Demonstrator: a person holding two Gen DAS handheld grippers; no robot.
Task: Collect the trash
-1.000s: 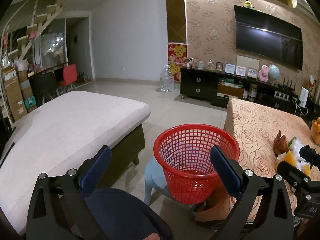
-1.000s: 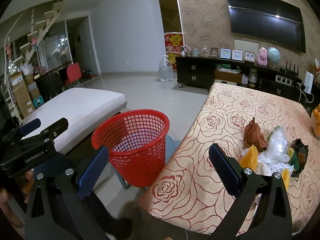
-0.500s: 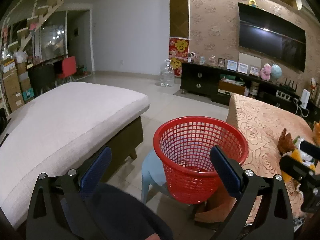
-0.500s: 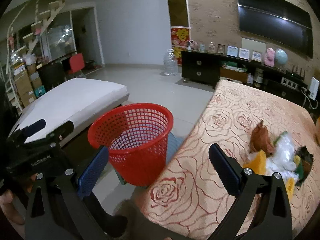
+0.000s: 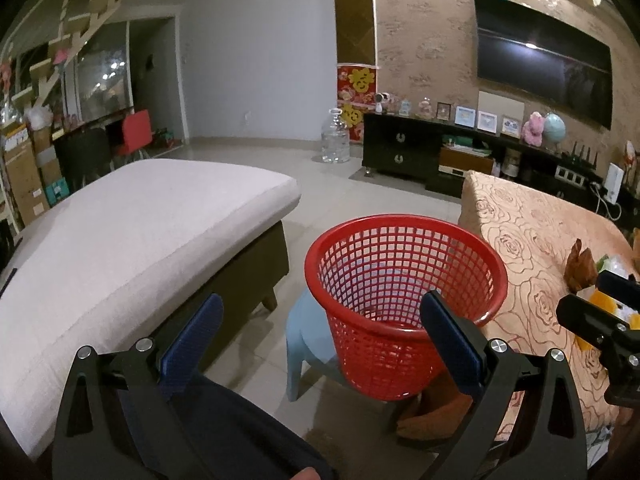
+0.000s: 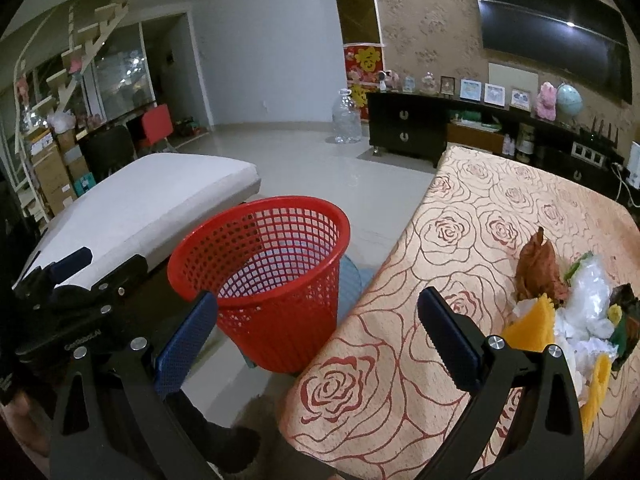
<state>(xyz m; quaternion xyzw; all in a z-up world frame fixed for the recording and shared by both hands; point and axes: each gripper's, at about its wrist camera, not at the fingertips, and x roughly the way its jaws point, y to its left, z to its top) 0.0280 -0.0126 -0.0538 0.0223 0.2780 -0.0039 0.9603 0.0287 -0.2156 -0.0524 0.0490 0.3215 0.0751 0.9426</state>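
A red mesh basket (image 5: pixel 404 296) (image 6: pixel 264 276) stands on a light blue stool (image 5: pixel 308 336) beside a table covered in a rose-pattern cloth (image 6: pixel 460 264). A heap of trash (image 6: pixel 568 304) lies on the cloth at the right: a brown crumpled piece (image 6: pixel 538 268), white plastic (image 6: pixel 588 292) and yellow scraps (image 6: pixel 532 320). My left gripper (image 5: pixel 320 332) is open and empty, hanging in front of the basket. My right gripper (image 6: pixel 316 328) is open and empty over the table's near corner, left of the heap.
A white cushioned bench (image 5: pixel 132 232) lies to the left of the basket. A black TV cabinet (image 6: pixel 408 132) with frames and toys, a wall TV (image 5: pixel 544 64) and a large water bottle (image 5: pixel 335 140) stand at the back. Boxes and chairs fill the far left.
Both grippers have edged forward and tilted; the basket and the trash heap sit lower and larger in each view. Both stay open.
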